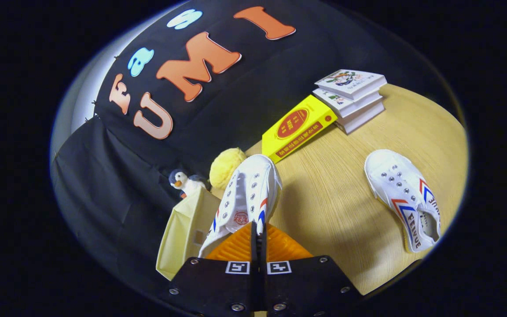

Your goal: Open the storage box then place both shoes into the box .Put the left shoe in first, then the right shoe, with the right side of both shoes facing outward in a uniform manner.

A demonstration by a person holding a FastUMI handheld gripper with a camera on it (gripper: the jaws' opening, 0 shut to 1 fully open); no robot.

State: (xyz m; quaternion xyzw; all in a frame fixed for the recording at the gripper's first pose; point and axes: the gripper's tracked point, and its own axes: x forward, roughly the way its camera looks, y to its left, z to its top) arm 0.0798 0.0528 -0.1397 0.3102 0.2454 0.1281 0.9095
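My gripper [258, 233] is shut on a white canvas shoe [247, 198] with red and blue stripes. It holds the shoe by the edge of its opening, and the toe points away from me. The held shoe hangs above the table beside the pale yellow storage box [183, 233], which lies just left of the fingers with its flap raised. A second white shoe [405, 198] with the same stripes lies on the wooden table [328, 198] well to the right of the fingers, toe pointing away.
A yellow book [297, 127] and a stack of white books [352, 97] lie beyond the held shoe. A fuzzy yellow ball [226, 166] and a small penguin toy [183, 181] sit behind the box, against the black cloth wall.
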